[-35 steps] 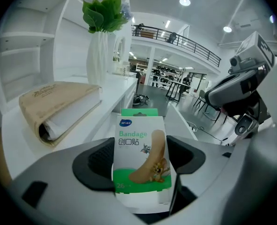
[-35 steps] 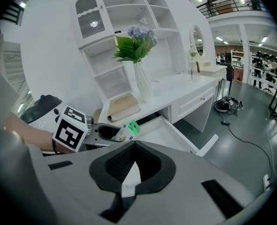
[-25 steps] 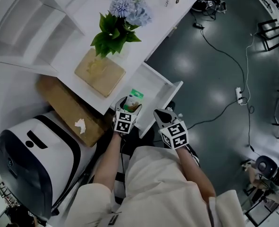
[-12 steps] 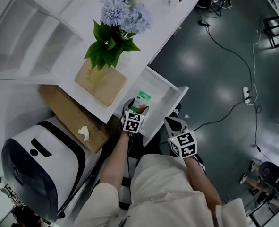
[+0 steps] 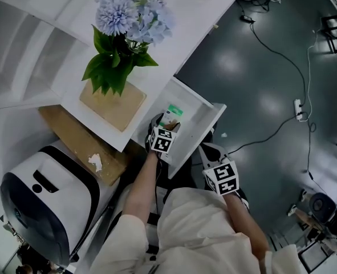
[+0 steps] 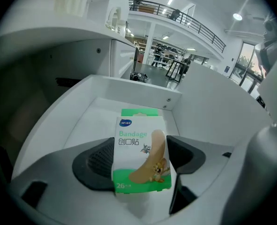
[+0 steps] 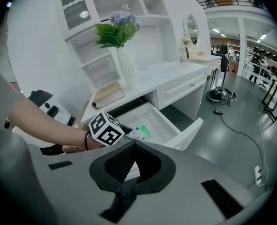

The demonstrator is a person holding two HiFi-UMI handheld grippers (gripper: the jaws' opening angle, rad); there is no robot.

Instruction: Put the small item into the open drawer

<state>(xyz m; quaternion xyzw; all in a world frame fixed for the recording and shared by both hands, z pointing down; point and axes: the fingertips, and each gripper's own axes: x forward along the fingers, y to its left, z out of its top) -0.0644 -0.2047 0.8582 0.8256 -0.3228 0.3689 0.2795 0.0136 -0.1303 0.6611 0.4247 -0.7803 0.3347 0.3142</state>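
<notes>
A: Item one, the landmark?
B: Drawer [image 5: 198, 114], white, pulled open from under the white bench [image 5: 174, 33], its inside bare and pale.

A: Item two, the task's thing?
B: Bandage box [image 6: 140, 149], white and green, a cartoon plaster on its face. Held upright over the drawer's near end, above its floor. Whether its lower edge touches that floor cannot be told.

A: Item three, left claw [image 6: 140, 159]?
B: Reaching in over the drawer's near edge. Its two dark pads are closed against the box's sides, parted only by the box's width.

A: Item four, right claw [image 7: 131, 168]?
B: Outside the drawer, back from its front panel, on the person's side. Pads pressed together, nothing between them. Its camera looks at the drawer from the front, with the left claw's marker cube in between.

A: Item five, on the bench?
B: Blue flowers [image 5: 125, 16] with green leaves, above and behind the drawer; a tan board [image 5: 112, 104] lies on the bench top just left of the drawer.

A: Item six, elsewhere?
B: Dark glossy floor [image 5: 259, 61] to the drawer's right, with a white power strip [image 5: 297, 108] and its cable well apart from the drawer.
</notes>
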